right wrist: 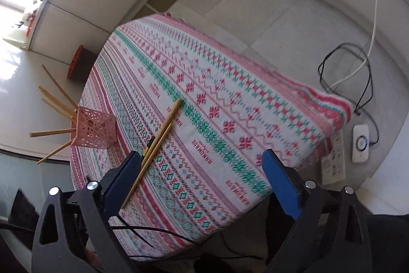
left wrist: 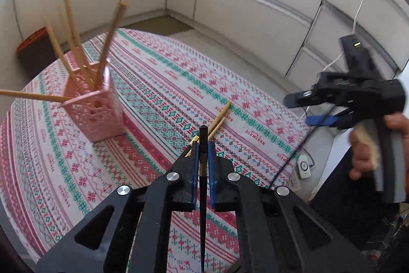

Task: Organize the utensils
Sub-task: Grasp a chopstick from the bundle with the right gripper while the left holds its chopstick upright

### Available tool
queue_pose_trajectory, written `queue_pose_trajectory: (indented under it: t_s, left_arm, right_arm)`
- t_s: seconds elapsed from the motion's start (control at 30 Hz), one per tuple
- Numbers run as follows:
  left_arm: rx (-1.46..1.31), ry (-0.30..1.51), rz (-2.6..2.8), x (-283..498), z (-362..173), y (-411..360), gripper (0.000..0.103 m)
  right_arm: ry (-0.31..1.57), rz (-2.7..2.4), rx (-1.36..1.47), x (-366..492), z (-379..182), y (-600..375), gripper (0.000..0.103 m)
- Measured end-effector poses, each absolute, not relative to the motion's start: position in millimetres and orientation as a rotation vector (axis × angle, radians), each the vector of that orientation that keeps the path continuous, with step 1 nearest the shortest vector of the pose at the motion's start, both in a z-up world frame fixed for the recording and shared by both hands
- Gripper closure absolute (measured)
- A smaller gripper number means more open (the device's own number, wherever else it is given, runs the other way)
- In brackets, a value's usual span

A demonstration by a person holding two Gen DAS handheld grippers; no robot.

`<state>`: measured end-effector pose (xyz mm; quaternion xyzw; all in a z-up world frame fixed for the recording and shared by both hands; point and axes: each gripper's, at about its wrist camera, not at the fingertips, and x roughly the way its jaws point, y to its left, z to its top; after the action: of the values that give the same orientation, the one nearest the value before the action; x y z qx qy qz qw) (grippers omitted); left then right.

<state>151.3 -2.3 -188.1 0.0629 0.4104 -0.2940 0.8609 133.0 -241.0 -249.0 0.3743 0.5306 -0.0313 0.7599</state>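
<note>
Pink holder [left wrist: 94, 106], black chopstick [left wrist: 203, 170], red-green patterned tablecloth [left wrist: 158, 83].

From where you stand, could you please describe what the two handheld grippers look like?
Both are black, angular frames with triangular cut-outs and round silver bolts. The left gripper and right gripper carry flat blue pads on their fingers. Thin black cables trail beneath the right one.

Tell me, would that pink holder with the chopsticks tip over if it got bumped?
Probably fairly easily. The pink holder looks like thin perforated plastic, so likely light. It is tall for its base, and the wooden chopsticks inside lean far out over its rim, which may pull it sideways. The patterned tablecloth might add some grip.
</note>
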Motion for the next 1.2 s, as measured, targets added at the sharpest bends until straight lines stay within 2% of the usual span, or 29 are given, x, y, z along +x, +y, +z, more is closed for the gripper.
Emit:
queue_pose_trajectory:
  t_s: [0.03,0.07,0.13,0.23,0.3,1.07,1.2]
  left_arm:
    - [0.102,0.831,-0.612,142.4,-180.2,8.6,0.097]
    - [0.072,0.807,-0.611,132.0,-175.0,16.0,0.097]
    - [0.025,0.767,-0.604,119.7,-166.9,26.3,0.097]
    - [-0.023,0.723,-0.608,106.1,-157.7,34.3,0.097]
    - [-0.033,0.695,-0.629,99.6,-149.1,40.0,0.097]
    - [-0.135,0.529,-0.523,80.1,-124.2,100.1,0.097]
    - [-0.153,0.527,-0.487,78.2,-122.8,111.2,0.097]
  right_arm:
    - [1.184,-0.071,0.823,141.9,-255.7,-233.3,0.028]
    - [1.205,-0.078,0.816,149.6,-260.4,-225.6,0.033]
    - [1.231,-0.088,0.805,164.8,-268.3,-211.2,0.056]
    - [1.229,-0.155,0.827,182.2,-284.2,-195.9,0.065]
    - [1.204,-0.207,0.837,190.0,-288.2,-189.6,0.068]
    - [1.270,-0.390,0.656,220.2,-289.6,-129.6,0.069]
    - [1.233,-0.391,0.675,210.6,-289.9,-132.6,0.090]
